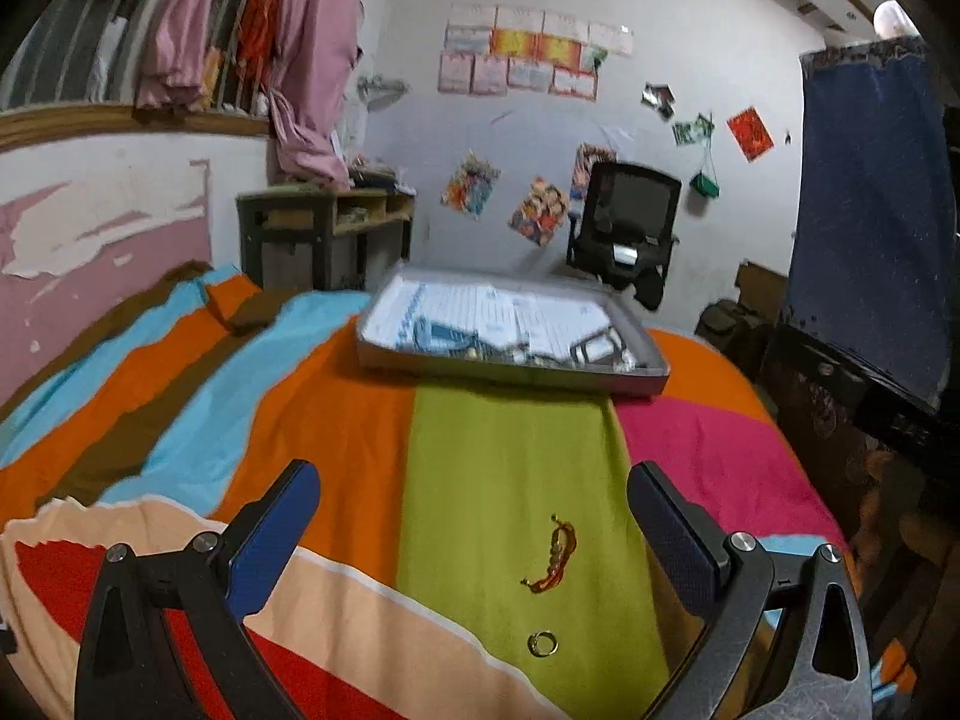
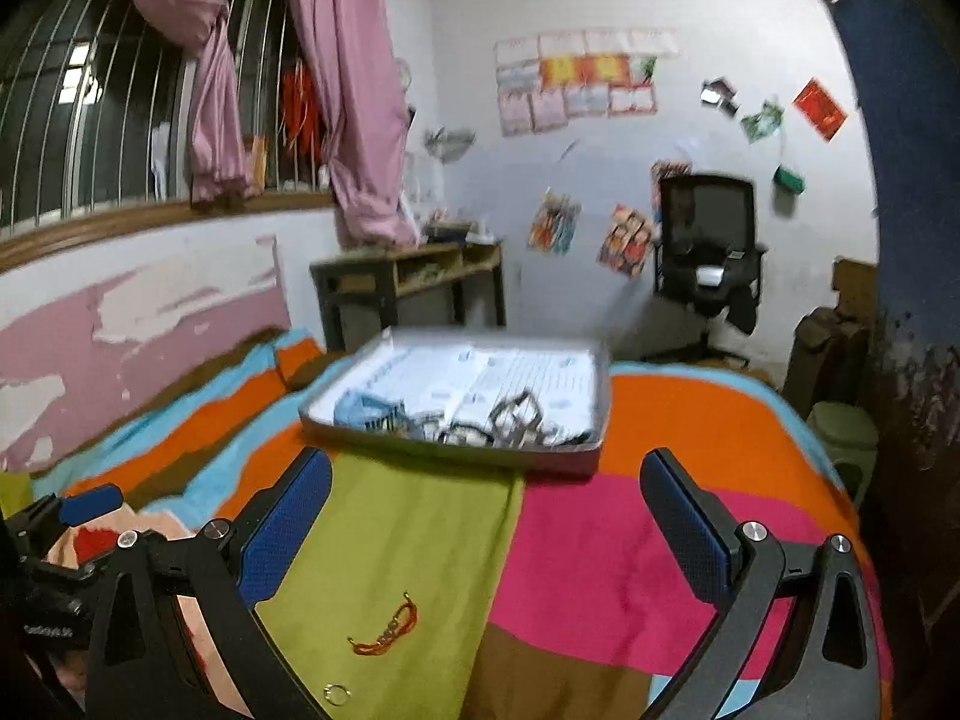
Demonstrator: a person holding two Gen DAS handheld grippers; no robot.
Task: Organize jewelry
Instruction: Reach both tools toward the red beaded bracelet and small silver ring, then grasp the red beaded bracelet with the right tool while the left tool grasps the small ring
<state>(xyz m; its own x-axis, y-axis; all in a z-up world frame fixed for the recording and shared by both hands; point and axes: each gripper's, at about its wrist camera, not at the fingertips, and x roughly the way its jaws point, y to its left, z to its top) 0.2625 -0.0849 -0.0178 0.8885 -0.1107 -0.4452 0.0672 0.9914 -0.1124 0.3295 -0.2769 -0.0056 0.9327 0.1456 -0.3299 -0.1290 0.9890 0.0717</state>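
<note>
A red and gold thread bracelet [image 1: 555, 558] lies on the green stripe of the bedspread, with a small gold ring [image 1: 542, 643] just in front of it. Both show again in the right wrist view, the bracelet [image 2: 389, 630] and the ring [image 2: 336, 693]. My left gripper [image 1: 474, 480] hangs open above them, its blue pads wide apart and empty. My right gripper [image 2: 486, 468] is open too, to the right of the jewelry. A shallow grey tray [image 1: 510, 369] lined with paper sits farther back on the bed, holding several pieces of jewelry [image 2: 510, 417].
The bed carries a striped multicolour cover [image 1: 300, 408]. Behind it stand a wooden desk [image 1: 324, 228] by the window and a black office chair [image 1: 630, 222]. A dark cabinet [image 1: 852, 396] is close on the right. The left gripper's finger [image 2: 90, 504] shows at the right view's left edge.
</note>
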